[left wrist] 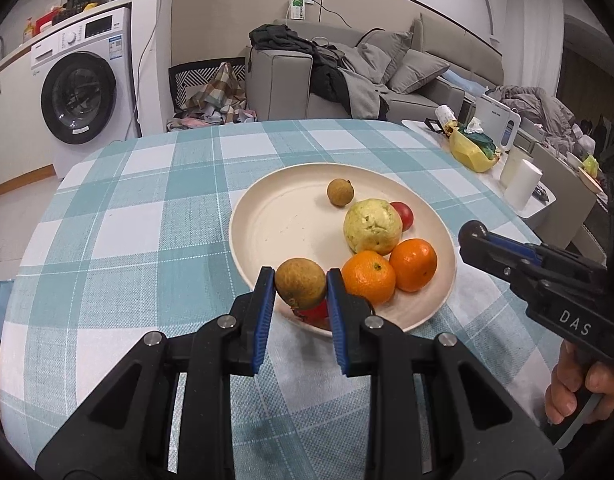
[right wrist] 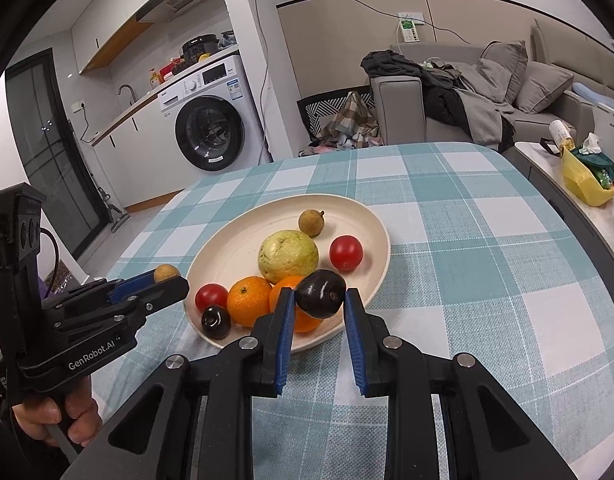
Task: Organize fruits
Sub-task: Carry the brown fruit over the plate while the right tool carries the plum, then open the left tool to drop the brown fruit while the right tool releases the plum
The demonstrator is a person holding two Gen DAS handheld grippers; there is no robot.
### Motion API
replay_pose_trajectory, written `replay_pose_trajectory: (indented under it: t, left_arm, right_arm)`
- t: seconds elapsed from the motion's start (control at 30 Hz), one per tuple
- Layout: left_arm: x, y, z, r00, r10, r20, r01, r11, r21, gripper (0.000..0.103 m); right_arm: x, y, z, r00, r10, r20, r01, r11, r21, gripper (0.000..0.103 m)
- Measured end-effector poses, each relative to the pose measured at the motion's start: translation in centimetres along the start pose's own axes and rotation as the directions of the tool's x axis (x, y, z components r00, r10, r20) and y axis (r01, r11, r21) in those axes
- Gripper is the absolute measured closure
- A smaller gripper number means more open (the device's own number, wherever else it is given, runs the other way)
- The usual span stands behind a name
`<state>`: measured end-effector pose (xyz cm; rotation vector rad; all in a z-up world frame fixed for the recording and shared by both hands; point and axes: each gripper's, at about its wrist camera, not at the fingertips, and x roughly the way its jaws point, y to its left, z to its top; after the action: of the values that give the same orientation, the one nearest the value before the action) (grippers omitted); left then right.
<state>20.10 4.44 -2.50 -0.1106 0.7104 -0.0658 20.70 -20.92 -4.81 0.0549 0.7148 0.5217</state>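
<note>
**Two fruits held, plate waiting**

We are holding one fruit in each gripper. Our left gripper (left wrist: 301, 290) is squeezing a small brown fruit (left wrist: 301, 289) between its blue pads. Our right gripper (right wrist: 320, 298) is squeezing a dark purple fruit (right wrist: 321, 293) the same way. Both fruits are hanging just over the near edge of the plate (left wrist: 267, 236), which is sitting on the checked cloth (left wrist: 147, 208).

On the plate we are seeing two oranges (left wrist: 369, 277), a big pale green fruit (left wrist: 372, 226), another small brown fruit (left wrist: 340, 192), two red tomatoes (right wrist: 346, 253) and one more dark purple fruit (right wrist: 215, 322).

We think we are in the middle of sorting. Both fruits look just picked up or ready to be set down, and we cannot tell which. If we are putting them down, the next move is asking us to pick a bare spot. The left half of the plate is looking bare. We should be lowering each fruit slowly and then letting the pads go, because round fruits are likely to roll.

Some things are hard to see. In the left view, the brown fruit is hiding most of one tomato, and the green fruit is covering part of the other. The dark fruit on the plate is not showing there at all. In the right view, the held purple fruit is covering part of one orange. We cannot see where the sorted fruits should end up.
</note>
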Motion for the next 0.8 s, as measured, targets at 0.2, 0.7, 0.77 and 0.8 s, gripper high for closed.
replay_pose_trajectory:
  t: [0.2,0.7,0.77,0.8]
  left_arm:
    - [1.5,-0.2,0.6,1.000,-0.003,-0.006,0.003,1.000,-0.011,0.080]
    - [3.6,-0.5,0.9,1.000,0.003,-0.015,-0.003,1.000,-0.009,0.080]
    - [3.6,-0.5,0.9,1.000,0.004,-0.016,-0.005,1.000,-0.006,0.080]
    - [3.5,-0.5,0.9,1.000,0.004,-0.016,-0.004,1.000,-0.007,0.080]
  right_arm:
    - [0.4,-0.5,-0.1,1.000,-0.014,0.005,0.014,1.000,0.019,0.078]
    - [2.0,-0.5,0.3,1.000,0.001,-0.014,-0.001,0.999,0.046,0.078]
    - [2.3,-0.4,0.4,1.000,-0.002,-0.017,0.003,0.999,0.048,0.078]
    - [2.4,-0.4,0.4,1.000,-0.003,-0.017,0.004,0.999,0.050,0.078]
